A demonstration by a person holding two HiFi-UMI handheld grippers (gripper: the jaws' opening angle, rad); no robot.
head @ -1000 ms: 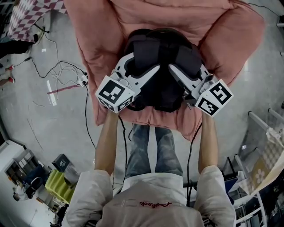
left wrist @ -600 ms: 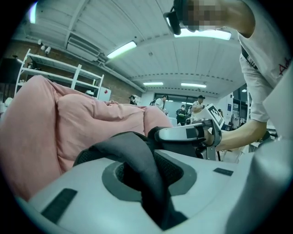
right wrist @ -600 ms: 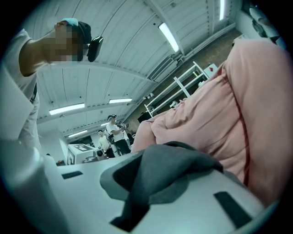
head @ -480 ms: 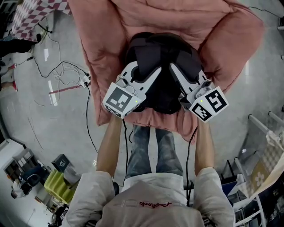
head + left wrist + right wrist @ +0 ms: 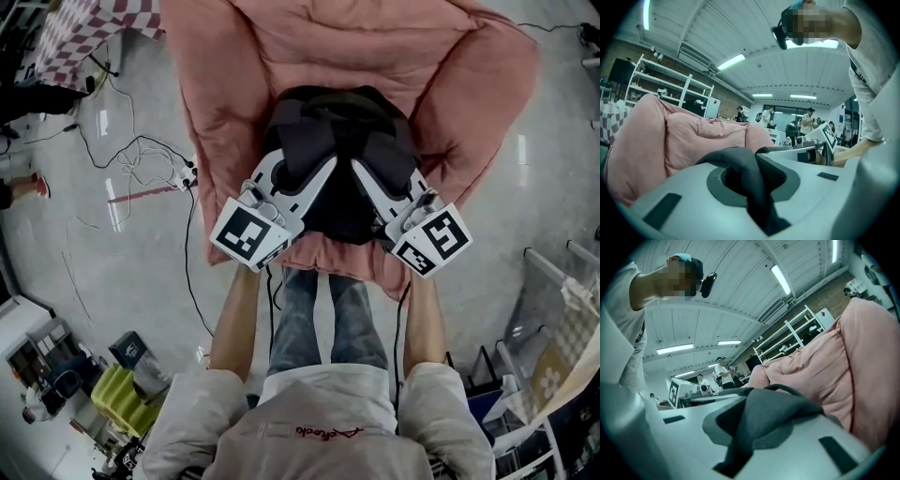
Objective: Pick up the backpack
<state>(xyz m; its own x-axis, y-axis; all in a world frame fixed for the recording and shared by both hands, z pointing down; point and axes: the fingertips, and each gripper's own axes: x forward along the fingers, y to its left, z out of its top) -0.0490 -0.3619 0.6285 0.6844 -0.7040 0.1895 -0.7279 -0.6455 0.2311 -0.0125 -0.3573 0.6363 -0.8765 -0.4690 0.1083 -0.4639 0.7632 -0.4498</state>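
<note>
A black backpack point(image 5: 339, 202) lies on a pink beanbag point(image 5: 234, 84). My left gripper point(image 5: 322, 164) is shut on its left shoulder strap point(image 5: 305, 141); the jaws have just been closing, with the strap between them. In the left gripper view the dark strap point(image 5: 747, 180) is pinched in the left gripper point(image 5: 754, 161). My right gripper point(image 5: 361, 164) is shut on the right strap point(image 5: 386, 141), having closed on it within the last second. The grey strap point(image 5: 780, 420) bunches between the jaws of the right gripper point(image 5: 754, 406). Both grippers point nearly level.
The beanbag's arms rise on both sides of the backpack. Loose cables point(image 5: 141, 155) lie on the floor at left, near a checkered cloth point(image 5: 84, 37). A wire rack point(image 5: 553, 300) stands at right. The person's legs point(image 5: 328, 309) are just before the beanbag. People stand far behind.
Both grippers have closed on the straps and drawn back toward the person while rising. The straps have pulled taut and the backpack has shifted a little with them.
</note>
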